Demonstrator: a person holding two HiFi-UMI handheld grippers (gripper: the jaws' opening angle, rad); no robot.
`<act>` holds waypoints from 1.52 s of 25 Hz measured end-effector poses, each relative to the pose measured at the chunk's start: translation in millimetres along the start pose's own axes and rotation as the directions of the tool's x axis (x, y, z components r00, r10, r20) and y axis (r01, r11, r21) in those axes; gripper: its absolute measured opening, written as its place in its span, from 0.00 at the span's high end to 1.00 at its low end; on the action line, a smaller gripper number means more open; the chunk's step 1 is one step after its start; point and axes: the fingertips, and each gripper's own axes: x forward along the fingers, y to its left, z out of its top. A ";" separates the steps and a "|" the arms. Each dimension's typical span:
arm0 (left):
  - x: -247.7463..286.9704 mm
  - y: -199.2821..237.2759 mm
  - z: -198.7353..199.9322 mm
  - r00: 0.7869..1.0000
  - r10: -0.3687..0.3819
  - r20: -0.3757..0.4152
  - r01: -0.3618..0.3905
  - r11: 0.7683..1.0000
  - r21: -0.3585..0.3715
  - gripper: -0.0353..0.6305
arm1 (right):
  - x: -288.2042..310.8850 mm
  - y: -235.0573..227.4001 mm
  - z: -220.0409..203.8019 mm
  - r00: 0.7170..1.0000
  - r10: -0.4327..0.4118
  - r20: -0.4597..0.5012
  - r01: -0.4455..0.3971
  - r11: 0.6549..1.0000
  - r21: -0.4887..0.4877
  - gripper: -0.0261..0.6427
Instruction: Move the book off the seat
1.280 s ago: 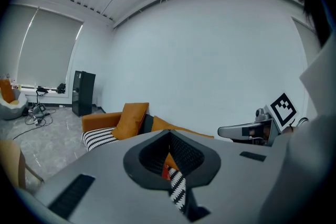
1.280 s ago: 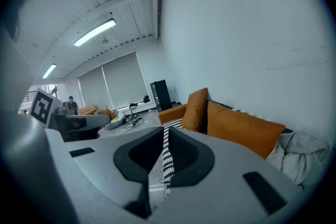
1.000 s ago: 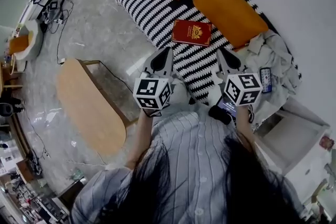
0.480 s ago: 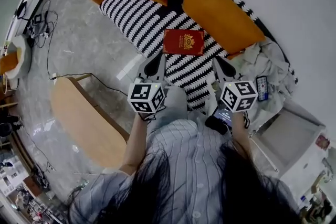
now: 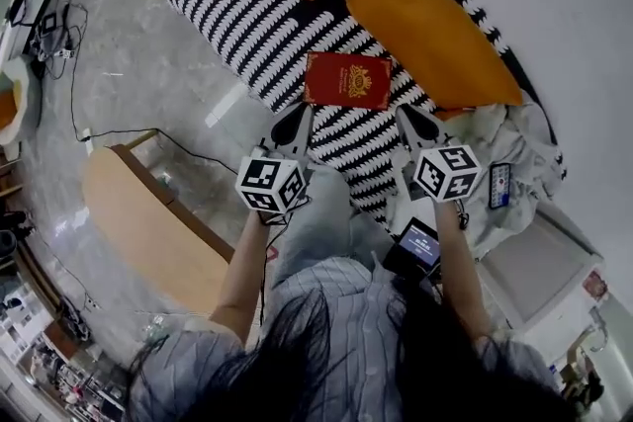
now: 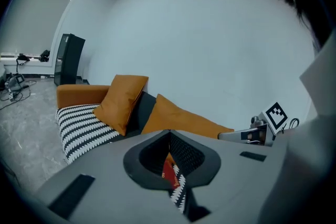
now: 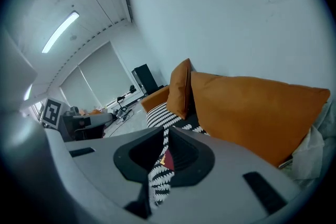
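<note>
Head view: book (image 5: 347,80) lies on seat (image 5: 247,15), cushion (image 5: 425,25) just behind.

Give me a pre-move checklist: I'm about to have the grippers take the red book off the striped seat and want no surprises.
1. The book lies flat on the striped seat with nothing on top: ok.
2. The left gripper has its jaws apart for a grasp: not ok; they are together and empty.
3. The right gripper has its jaws apart: not ok; they are together and empty.
4. Both grippers are at the book: not ok; both are short of its near edge.
5. The orange cushion is clear of the book's far corner: cannot tell.
</note>
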 end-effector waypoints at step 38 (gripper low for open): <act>191.4 197.1 -256.5 0.837 -0.041 -0.545 -0.120 0.959 -0.256 0.62 | 203.3 -201.3 -207.8 0.940 -0.154 -0.305 0.262 0.899 0.352 0.62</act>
